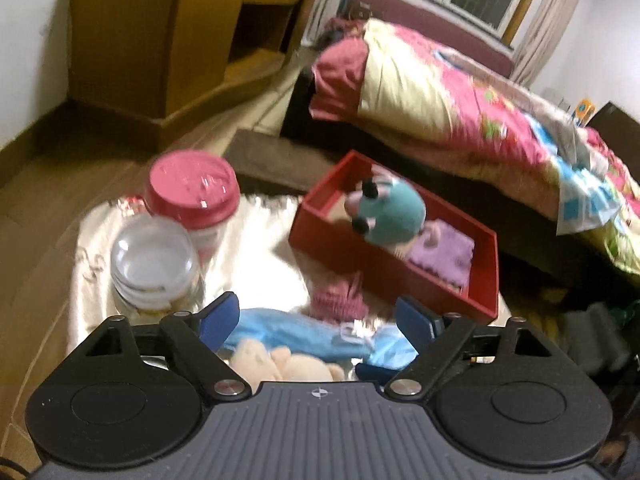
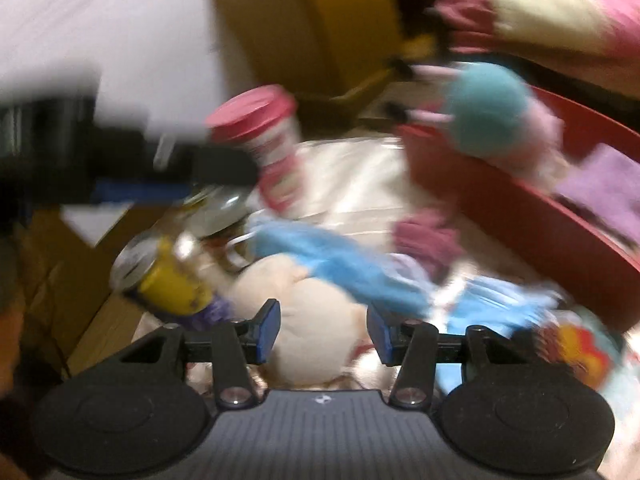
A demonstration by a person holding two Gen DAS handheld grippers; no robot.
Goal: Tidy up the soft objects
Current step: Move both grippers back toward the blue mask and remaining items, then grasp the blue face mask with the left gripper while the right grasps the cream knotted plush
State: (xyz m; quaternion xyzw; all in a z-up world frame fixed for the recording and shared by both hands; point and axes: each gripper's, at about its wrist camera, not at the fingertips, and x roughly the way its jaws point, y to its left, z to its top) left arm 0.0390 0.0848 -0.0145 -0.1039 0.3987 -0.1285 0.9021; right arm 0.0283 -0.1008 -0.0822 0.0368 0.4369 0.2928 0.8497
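Note:
A red tray (image 1: 328,236) holds a teal plush toy (image 1: 390,212) and a purple cloth (image 1: 444,256). In front of it lie a pink knitted piece (image 1: 338,300), a blue cloth (image 1: 304,336) and a cream plush toy (image 1: 280,364). My left gripper (image 1: 318,320) is open just above the blue cloth. In the blurred right wrist view, my right gripper (image 2: 323,326) is open with the cream plush (image 2: 316,320) between its fingers; I cannot tell whether they touch it. The blue cloth (image 2: 340,264), pink piece (image 2: 428,240), red tray (image 2: 500,200) and teal plush (image 2: 488,104) lie beyond.
A pink-lidded container (image 1: 192,192) and a clear jar (image 1: 154,264) stand on the shiny sheet (image 1: 260,248) at left. A yellow can (image 2: 176,280) lies left of the cream plush. A bed with a colourful quilt (image 1: 480,120) is behind; a wooden cabinet (image 1: 180,32) stands back left.

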